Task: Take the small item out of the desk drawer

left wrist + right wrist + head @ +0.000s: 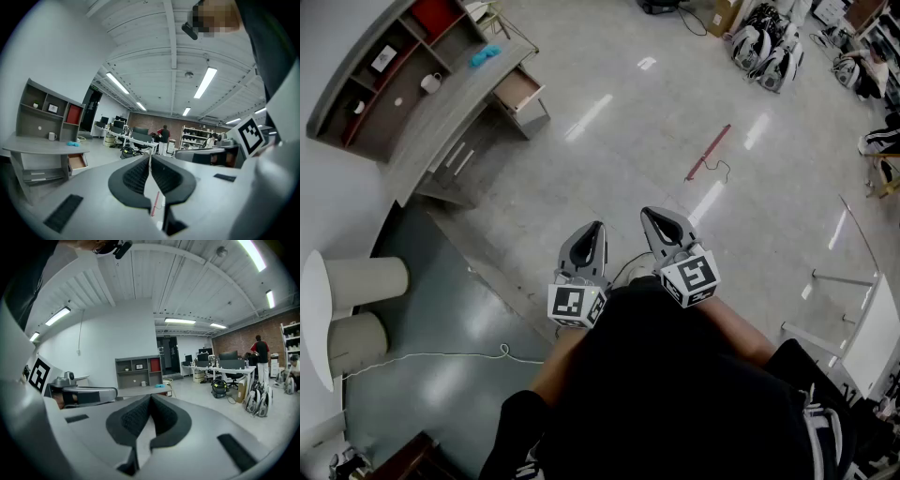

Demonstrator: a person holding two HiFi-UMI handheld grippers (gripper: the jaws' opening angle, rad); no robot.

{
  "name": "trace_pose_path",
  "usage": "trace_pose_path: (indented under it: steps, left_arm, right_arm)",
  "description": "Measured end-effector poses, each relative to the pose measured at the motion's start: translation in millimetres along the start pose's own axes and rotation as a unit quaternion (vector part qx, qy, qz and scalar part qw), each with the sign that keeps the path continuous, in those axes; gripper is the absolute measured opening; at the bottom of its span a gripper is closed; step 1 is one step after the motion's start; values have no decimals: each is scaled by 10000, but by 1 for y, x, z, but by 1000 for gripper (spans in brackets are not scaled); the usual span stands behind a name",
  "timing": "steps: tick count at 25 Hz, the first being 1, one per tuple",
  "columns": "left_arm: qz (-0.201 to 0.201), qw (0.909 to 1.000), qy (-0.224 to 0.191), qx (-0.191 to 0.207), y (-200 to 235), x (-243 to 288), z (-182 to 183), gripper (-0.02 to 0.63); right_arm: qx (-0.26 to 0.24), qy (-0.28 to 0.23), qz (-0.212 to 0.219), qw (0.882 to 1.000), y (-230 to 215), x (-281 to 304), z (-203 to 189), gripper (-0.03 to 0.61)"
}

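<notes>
I hold both tools close in front of my chest, well apart from the drawer (518, 91), which sits far off across the floor. My left hand-held gripper (599, 228) has its jaws pressed together with nothing between them, and my right hand-held gripper (648, 215) is closed just as tightly and is equally empty. Both point ahead over the floor, with the drawer off to their left. The drawer stands pulled out from under the front edge of the surface (450, 105), its length running away from that edge toward the open floor and its open top facing up. At this range I cannot make out any small item inside the drawer, so I cannot tell which way it lies or where its long axis runs. A small cyan thing (485, 55) lies on the surface almost straight above the drawer. A white mug (431, 82) sits in the shelf unit (389, 98) behind the drawer.
</notes>
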State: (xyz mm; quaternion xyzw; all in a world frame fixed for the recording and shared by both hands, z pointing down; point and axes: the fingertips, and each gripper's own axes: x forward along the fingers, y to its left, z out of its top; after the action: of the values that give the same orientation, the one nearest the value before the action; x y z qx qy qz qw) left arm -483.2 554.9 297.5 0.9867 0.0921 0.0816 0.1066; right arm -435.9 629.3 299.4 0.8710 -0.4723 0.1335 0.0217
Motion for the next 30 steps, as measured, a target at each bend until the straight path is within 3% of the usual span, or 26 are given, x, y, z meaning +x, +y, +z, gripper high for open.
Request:
trace_pose_path:
  steps: [8, 13, 22, 30]
  left_arm:
    - [105, 9999, -3, -46, -21, 20, -15, 20]
    - [187, 9998, 65, -79, -13, 23, -21, 21]
    - [308, 9993, 106, -191, 27, 38, -24, 21]
    - [296, 9987, 156, -382, 98, 94, -14, 21]
  right_arm:
    - [-257, -78, -168, 9995, -36, -15, -15, 0]
    - [66, -67, -88, 9999, -44, -15, -28, 0]
    - [267, -8, -124, 9996, -54, 10, -32, 0]
    - [155, 356, -52, 9992, -80, 87, -21, 0]
